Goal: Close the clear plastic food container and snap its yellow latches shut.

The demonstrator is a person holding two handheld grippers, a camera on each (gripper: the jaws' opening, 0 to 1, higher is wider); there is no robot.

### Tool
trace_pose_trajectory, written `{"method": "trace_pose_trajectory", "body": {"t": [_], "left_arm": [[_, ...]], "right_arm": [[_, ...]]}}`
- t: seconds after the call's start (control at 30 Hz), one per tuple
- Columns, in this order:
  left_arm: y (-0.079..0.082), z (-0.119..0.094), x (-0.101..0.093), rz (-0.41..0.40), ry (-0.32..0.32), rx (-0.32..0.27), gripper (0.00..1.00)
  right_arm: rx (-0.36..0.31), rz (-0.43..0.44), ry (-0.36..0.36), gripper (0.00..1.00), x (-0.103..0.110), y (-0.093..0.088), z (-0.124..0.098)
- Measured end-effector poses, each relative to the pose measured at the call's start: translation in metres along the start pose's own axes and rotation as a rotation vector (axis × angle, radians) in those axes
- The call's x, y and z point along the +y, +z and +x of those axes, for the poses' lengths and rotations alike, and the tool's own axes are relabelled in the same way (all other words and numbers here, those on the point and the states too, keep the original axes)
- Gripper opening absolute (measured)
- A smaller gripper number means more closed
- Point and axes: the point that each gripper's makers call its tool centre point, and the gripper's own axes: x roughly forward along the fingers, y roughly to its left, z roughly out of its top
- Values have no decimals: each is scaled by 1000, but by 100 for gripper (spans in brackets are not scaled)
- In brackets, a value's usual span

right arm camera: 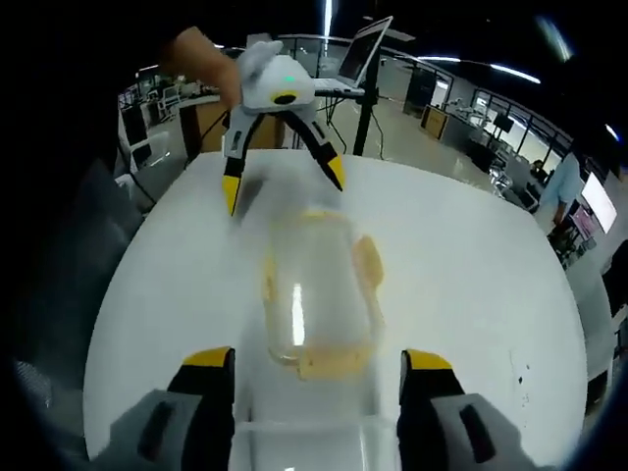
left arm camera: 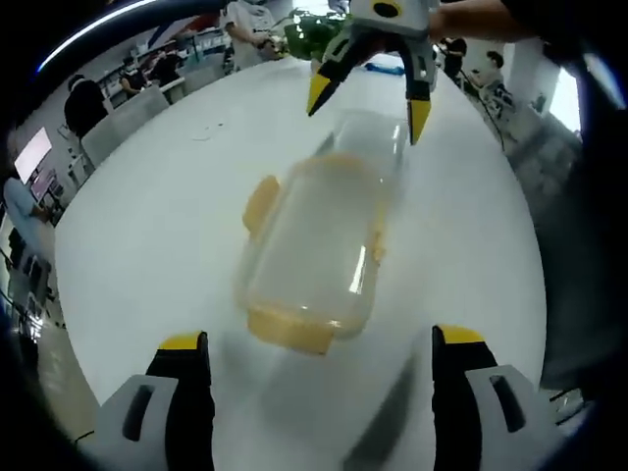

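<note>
A clear plastic food container (left arm camera: 319,245) lies on the round white table (left arm camera: 147,235) with its lid on top. Yellow latches show at its near end (left arm camera: 289,334) and on its left side (left arm camera: 260,201), sticking outward; the picture is blurred. My left gripper (left arm camera: 320,340) is open just short of that near end, not touching it. At the far end my right gripper (left arm camera: 369,106) hangs open above the container. In the right gripper view the container (right arm camera: 319,294) lies lengthwise between my open right gripper (right arm camera: 318,359) and the open left gripper (right arm camera: 285,183).
The table's edge (left arm camera: 74,324) curves close on the left and the right. Beyond it are desks, chairs and seated people (left arm camera: 83,103), a green plant (left arm camera: 314,34), and a laptop on a stand (right arm camera: 363,49). A person's hand (right arm camera: 201,59) holds the left gripper.
</note>
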Motion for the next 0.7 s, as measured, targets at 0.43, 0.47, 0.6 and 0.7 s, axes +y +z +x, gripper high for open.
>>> {"method": "trace_pose_trajectory", "body": {"t": [0.43,0.47,0.6,0.7], "left_arm": [[9,3,-1,186,-133,35,65],[10,3,1,196,-132,33,63],[3,8,12,224,-122,79,60],[-6,11,17,257,-119,120,56]], "right_arm": [[147,-115,87,47,-8,-8,22],[151,-141,88,47,-9,-9,25],[174,-157,128,46,-9,-11,31],[189,-164,132,46,-12,-12,36]]}}
